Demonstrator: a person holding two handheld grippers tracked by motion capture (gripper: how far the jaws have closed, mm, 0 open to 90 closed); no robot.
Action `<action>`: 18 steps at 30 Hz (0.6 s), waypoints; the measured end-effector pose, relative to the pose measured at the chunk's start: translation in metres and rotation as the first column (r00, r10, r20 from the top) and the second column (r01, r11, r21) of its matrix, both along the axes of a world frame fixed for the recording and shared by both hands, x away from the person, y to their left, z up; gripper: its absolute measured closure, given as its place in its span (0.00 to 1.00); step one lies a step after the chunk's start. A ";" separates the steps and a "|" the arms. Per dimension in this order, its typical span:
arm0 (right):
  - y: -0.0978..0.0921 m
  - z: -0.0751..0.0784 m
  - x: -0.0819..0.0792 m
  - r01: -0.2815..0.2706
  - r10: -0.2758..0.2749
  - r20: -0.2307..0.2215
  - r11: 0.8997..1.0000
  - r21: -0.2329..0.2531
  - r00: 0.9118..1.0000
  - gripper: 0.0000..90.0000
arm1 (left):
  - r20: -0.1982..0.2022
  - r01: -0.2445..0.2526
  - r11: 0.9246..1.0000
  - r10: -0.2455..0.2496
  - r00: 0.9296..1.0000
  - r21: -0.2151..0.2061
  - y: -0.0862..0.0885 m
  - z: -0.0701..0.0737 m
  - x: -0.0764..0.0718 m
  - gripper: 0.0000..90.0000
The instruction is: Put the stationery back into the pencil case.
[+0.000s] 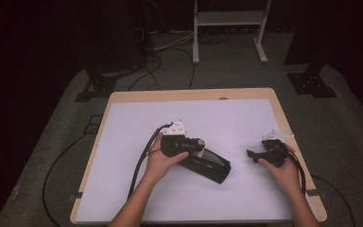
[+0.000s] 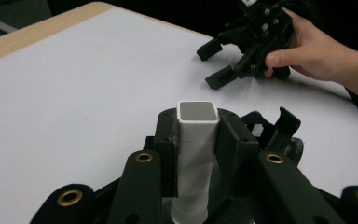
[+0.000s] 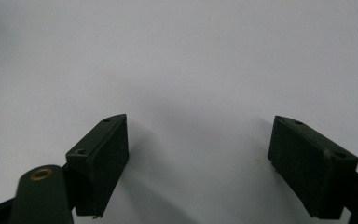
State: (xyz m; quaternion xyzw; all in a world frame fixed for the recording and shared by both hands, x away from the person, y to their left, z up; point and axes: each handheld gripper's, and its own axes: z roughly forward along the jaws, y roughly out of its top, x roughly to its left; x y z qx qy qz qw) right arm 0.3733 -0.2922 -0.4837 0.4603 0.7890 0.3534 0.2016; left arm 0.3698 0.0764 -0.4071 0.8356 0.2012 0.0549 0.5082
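While the white table lay bare around them, the left gripper clamped a white square tube near a black holder; the right gripper, jaws spread and holding nothing, probably needed to approach and steady it.

I see a smooth matt white plastic tube, hollow and square. Fingers gripping it look matt black plastic, brass-coloured rivets. Worktop has a pale wood edge around a matt white sheet.
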 end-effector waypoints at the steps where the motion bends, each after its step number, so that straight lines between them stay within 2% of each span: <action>1: 0.000 0.000 0.000 0.000 0.000 0.000 1.000 0.000 1.000 0.21 | -0.003 0.002 1.000 -0.002 1.000 0.002 0.000 -0.002 -0.001 0.79; 10: 0.000 0.000 0.000 0.000 0.000 0.000 1.000 -0.001 1.000 0.21 | -0.017 0.009 0.999 -0.008 1.000 0.032 0.002 -0.009 -0.006 0.78; 18: 0.000 0.000 0.000 0.000 0.000 0.000 1.000 -0.001 1.000 0.21 | -0.030 0.010 1.000 -0.010 1.000 0.013 0.006 -0.007 -0.008 0.74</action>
